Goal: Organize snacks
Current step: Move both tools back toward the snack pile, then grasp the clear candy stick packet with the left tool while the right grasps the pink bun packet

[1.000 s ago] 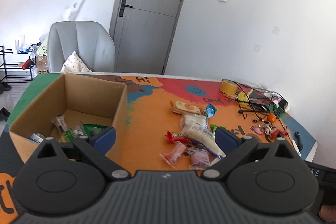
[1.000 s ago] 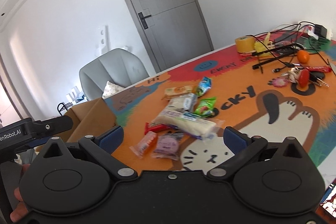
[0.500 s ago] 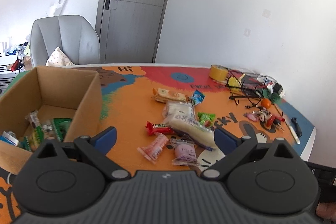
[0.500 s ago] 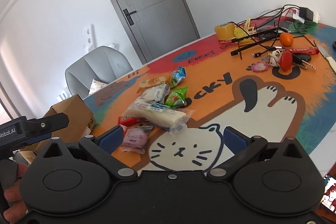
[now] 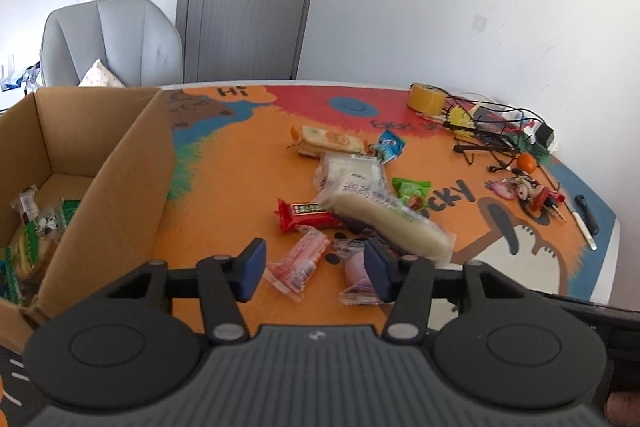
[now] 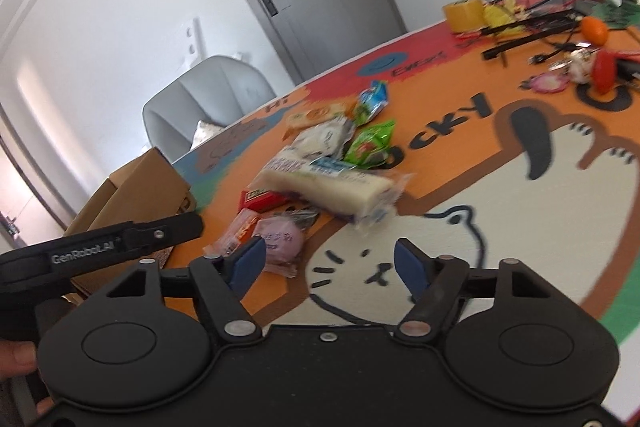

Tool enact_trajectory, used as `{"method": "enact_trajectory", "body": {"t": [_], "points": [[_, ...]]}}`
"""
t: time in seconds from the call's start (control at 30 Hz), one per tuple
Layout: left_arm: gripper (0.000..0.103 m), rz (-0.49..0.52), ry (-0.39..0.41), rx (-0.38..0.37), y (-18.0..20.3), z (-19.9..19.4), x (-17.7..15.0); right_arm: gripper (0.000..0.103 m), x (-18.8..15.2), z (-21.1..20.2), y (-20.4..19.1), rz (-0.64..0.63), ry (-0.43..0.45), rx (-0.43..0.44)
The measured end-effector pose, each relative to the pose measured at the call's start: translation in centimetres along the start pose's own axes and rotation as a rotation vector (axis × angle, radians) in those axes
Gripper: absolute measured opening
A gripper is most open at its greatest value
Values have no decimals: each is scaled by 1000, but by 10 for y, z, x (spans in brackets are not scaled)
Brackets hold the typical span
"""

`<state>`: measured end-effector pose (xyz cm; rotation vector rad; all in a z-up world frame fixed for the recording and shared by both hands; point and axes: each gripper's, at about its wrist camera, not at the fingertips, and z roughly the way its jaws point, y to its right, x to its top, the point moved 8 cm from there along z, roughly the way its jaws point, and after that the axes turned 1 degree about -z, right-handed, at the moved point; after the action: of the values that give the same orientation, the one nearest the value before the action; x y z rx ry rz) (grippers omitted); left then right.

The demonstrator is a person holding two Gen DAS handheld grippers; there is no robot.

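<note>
A pile of snacks lies on the orange mat: a long white pack (image 5: 384, 223) (image 6: 328, 183), a red bar (image 5: 306, 215), a pink-red pack (image 5: 300, 263) (image 6: 240, 233), a purple round pack (image 5: 354, 273) (image 6: 280, 239), a green pack (image 5: 412, 189) (image 6: 370, 143). A cardboard box (image 5: 120, 187) (image 6: 132, 187) at left holds several snacks. My left gripper (image 5: 314, 269) is open above the pink-red pack. My right gripper (image 6: 330, 265) is open, empty, just right of the purple pack.
A yellow tape roll (image 5: 426, 99), tangled cables (image 5: 492, 131), an orange fruit (image 5: 527, 162), keys (image 5: 532, 193) and a knife (image 5: 584, 223) lie at the table's right. A grey chair (image 5: 112, 39) and a door stand behind.
Both grippers have moved forward and down toward the snack pile. Their jaws have narrowed but stay open. The box has shifted left in the left wrist view.
</note>
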<state>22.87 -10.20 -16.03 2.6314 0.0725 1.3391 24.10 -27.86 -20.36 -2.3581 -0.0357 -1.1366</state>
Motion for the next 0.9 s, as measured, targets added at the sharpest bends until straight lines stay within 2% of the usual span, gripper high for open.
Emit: {"method": "enact_trajectory", "body": {"t": [0.3,0.5,0.6,0.67,0.9], "points": [[50,-41,-25,28,-16,19,2,66,0,35,-19,-6,-43,33],[48,-46,-31,30,-20,26,8,66,1,51,-28,-52,-37,5],[48,-44,-33,27,-19,31,8,56,2,54,-28,-64,-40,2],[48,-45,-40,29,-18,35,7,37,2,53,-25,-66,-50,1],[48,-29,-69,35,-13,52,0,33,2,46,-15,-59,-50,-15]]}}
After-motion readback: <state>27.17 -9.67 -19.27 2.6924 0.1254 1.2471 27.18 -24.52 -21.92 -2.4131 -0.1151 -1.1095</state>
